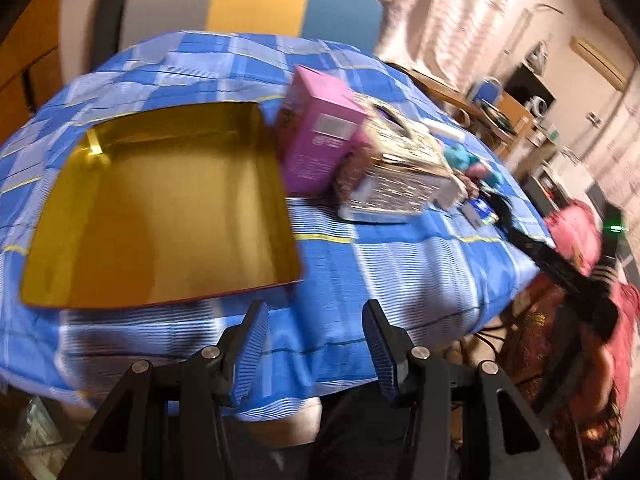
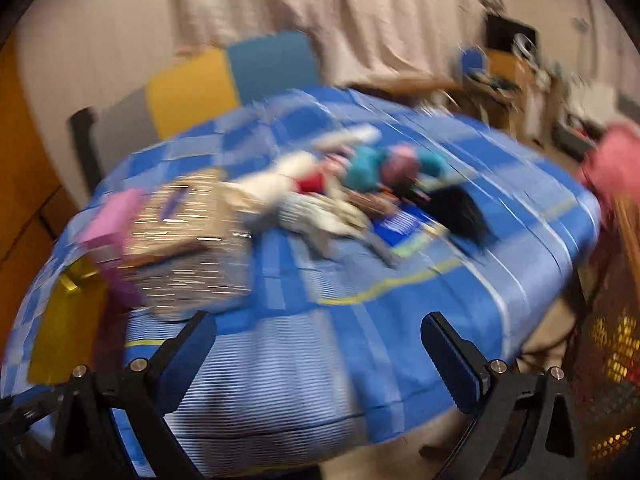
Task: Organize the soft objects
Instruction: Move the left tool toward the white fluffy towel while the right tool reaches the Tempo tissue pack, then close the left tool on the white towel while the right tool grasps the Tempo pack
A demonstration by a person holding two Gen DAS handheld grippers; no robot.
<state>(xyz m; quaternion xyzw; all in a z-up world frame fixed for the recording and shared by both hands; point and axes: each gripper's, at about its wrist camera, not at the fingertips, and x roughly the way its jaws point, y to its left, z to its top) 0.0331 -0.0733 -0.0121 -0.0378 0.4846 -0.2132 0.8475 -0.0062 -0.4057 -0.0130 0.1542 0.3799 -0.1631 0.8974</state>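
A heap of soft toys (image 2: 320, 188) lies on the blue checked tablecloth (image 2: 360, 280), blurred: white, teal, pink and red pieces, with a black soft thing (image 2: 460, 210) at its right. In the left wrist view only its teal edge (image 1: 460, 158) shows behind a woven basket (image 1: 396, 176). An empty gold tray (image 1: 160, 216) sits at the left. My left gripper (image 1: 316, 320) is open and empty above the table's near edge. My right gripper (image 2: 316, 332) is wide open and empty, short of the heap. The right gripper's black arm (image 1: 568, 276) shows at the right of the left wrist view.
A pink box (image 1: 320, 132) stands between the tray and the basket. The basket (image 2: 188, 252) and pink box (image 2: 112, 220) also show in the right wrist view. A blue flat packet (image 2: 400, 222) lies by the toys. A colour-block chair (image 1: 256, 8) stands behind the table. Shelves clutter the right.
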